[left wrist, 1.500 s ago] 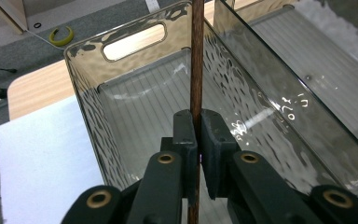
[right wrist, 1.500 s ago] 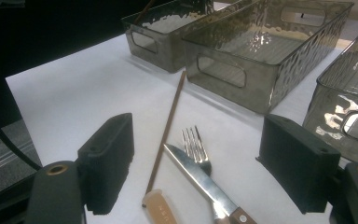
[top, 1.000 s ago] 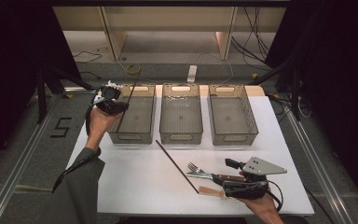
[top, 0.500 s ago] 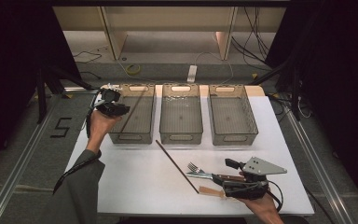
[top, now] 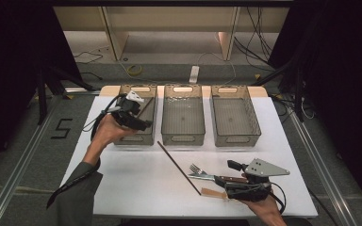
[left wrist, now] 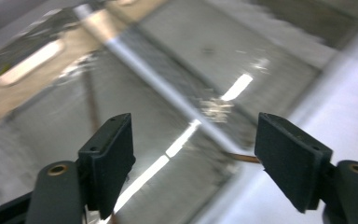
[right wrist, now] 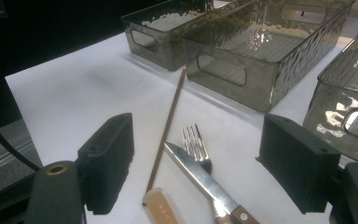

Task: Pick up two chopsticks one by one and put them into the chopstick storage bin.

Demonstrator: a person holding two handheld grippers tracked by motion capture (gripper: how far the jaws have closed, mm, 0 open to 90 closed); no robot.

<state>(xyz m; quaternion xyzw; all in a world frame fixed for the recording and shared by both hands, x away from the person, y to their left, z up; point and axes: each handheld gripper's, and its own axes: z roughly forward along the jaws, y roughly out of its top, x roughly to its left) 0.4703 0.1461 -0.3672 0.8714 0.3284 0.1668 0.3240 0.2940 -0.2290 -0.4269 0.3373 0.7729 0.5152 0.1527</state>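
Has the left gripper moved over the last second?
Yes. The left gripper has shifted right, farther over the left bin, compared with its earlier spot at the bin's outer edge.

A white surface [top: 136, 188] carries three smoky translucent bins side by side along its far edge: a left bin [top: 136, 136], a middle bin [top: 183, 115] and a right bin [top: 234, 115]. Nearer the person lies a long thin brown stick [top: 178, 167], running diagonally. Just beside its near end lie a fork [top: 196, 169], a wooden-handled knife [top: 212, 177] and a small tan piece [top: 212, 192].
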